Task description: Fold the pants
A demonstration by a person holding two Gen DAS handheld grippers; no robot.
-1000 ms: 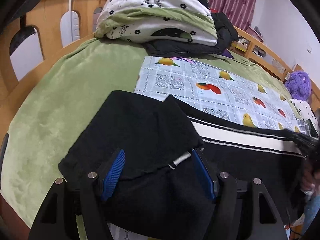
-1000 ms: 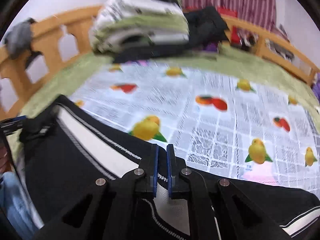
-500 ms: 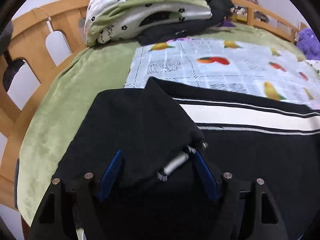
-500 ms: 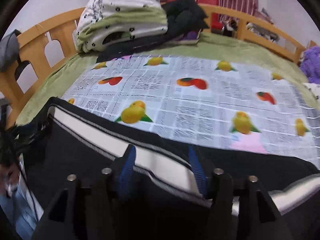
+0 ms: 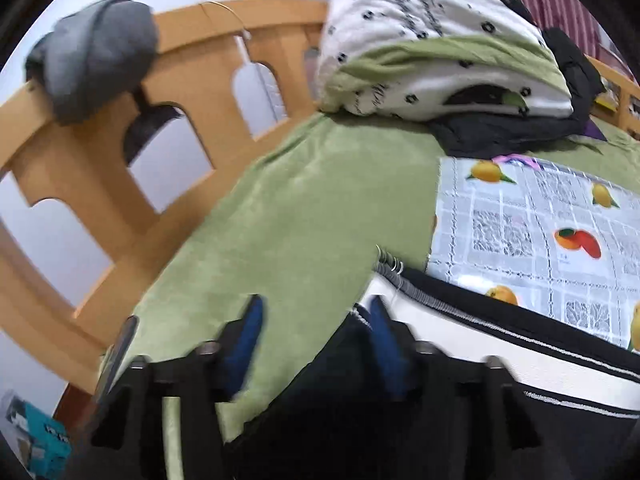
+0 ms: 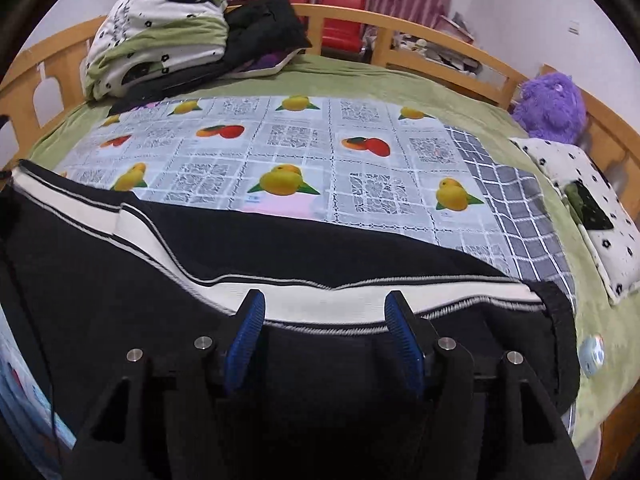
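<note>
Both claws have opened and let go since a second ago: the left claw (image 5: 316,328) stands wide at the end of the pants (image 6: 280,264), the right claw (image 6: 322,320) wide over their white stripe (image 6: 328,306). Beyond, the pants lie lengthwise across the fruit-print cloth (image 6: 304,152) on the bed (image 5: 320,208), likely awaiting another fold.
</note>
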